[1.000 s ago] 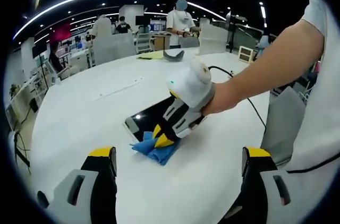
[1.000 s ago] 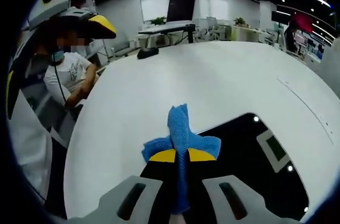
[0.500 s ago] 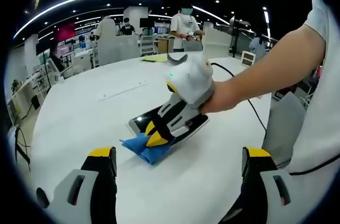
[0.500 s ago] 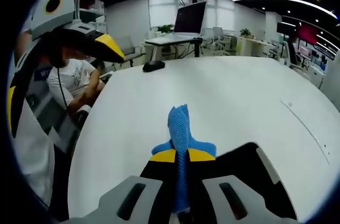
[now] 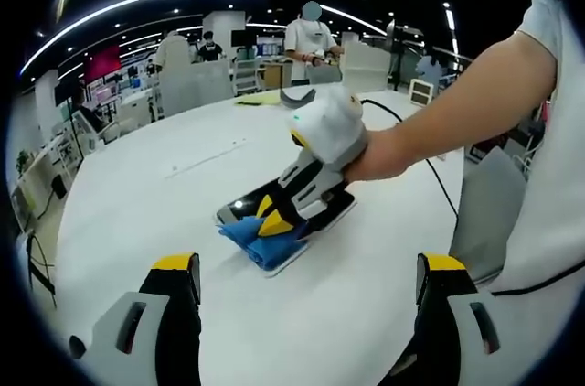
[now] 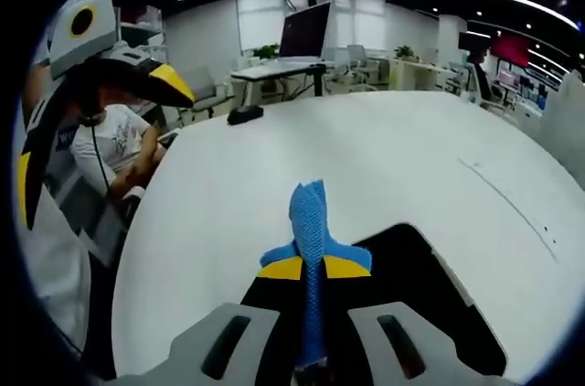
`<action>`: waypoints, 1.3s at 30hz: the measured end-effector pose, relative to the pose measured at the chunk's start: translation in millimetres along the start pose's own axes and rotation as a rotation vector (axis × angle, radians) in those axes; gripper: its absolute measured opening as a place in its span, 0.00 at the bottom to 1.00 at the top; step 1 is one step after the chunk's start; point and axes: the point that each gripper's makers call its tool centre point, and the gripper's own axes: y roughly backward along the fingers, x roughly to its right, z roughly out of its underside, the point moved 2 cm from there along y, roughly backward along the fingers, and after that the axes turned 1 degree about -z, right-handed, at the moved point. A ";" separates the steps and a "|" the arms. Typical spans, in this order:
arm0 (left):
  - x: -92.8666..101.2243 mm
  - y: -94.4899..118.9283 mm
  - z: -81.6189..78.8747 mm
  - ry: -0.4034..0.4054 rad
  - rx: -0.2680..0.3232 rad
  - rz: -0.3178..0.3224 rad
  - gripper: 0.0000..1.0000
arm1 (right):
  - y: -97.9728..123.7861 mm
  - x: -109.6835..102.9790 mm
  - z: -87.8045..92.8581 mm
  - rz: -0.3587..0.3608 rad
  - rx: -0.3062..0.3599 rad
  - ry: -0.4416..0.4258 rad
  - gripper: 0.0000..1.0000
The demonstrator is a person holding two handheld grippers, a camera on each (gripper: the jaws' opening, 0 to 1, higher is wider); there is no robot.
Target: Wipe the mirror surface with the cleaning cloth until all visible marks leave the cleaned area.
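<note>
A dark flat mirror (image 5: 320,209) (image 6: 430,299) lies on the white table (image 5: 164,212). My right gripper (image 5: 272,221) (image 6: 309,267) is shut on a blue cleaning cloth (image 5: 260,241) (image 6: 309,221) and presses it onto the mirror's near end. A hand holds that gripper from the right in the left gripper view. My left gripper (image 5: 306,267) hangs open over the table, short of the mirror, with nothing between its yellow-tipped fingers (image 5: 174,267).
A black cable (image 5: 430,176) runs across the table behind the hand. A dark object (image 6: 245,114) lies near the table's far edge. The left gripper (image 6: 110,66) rises at the left of the right gripper view. People and desks stand beyond the table.
The right gripper has drawn the cloth back onto the mirror's near end after sliding it off over the table. The left gripper has stayed in place.
</note>
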 end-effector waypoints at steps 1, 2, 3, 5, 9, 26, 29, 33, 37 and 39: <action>-0.3 -0.2 -0.3 -0.001 0.001 0.000 0.99 | 1.6 1.9 0.2 0.007 0.002 -0.001 0.01; -0.6 -0.5 -0.2 -0.003 -0.001 -0.001 0.99 | 4.3 5.9 0.6 0.021 0.003 -0.004 0.01; -0.8 -0.7 -0.1 -0.006 -0.002 -0.001 0.99 | 5.9 7.7 0.6 0.025 0.005 -0.010 0.01; -0.8 -1.3 -0.4 -0.007 -0.002 0.001 0.99 | 10.1 11.9 1.9 0.036 0.006 -0.012 0.01; 0.3 -3.2 -1.6 -0.010 -0.001 0.006 0.99 | 18.2 20.0 7.2 0.057 -0.004 -0.019 0.01; -1.3 -6.3 4.5 -0.019 -0.022 0.012 0.99 | 65.7 64.5 40.2 0.195 0.005 -0.142 0.01; -1.6 -7.2 3.6 -0.022 -0.024 0.014 0.99 | 72.3 68.4 45.5 0.211 -0.002 -0.147 0.01; -0.5 -8.6 1.7 -0.025 -0.020 0.018 0.99 | 80.3 71.4 49.0 0.223 0.004 -0.167 0.01; 1.1 -10.6 1.0 -0.031 -0.024 0.024 0.99 | 86.2 74.7 51.8 0.240 0.004 -0.168 0.01; 1.5 -11.2 0.5 -0.033 -0.024 0.026 0.99 | 89.8 77.9 54.8 0.249 0.004 -0.179 0.01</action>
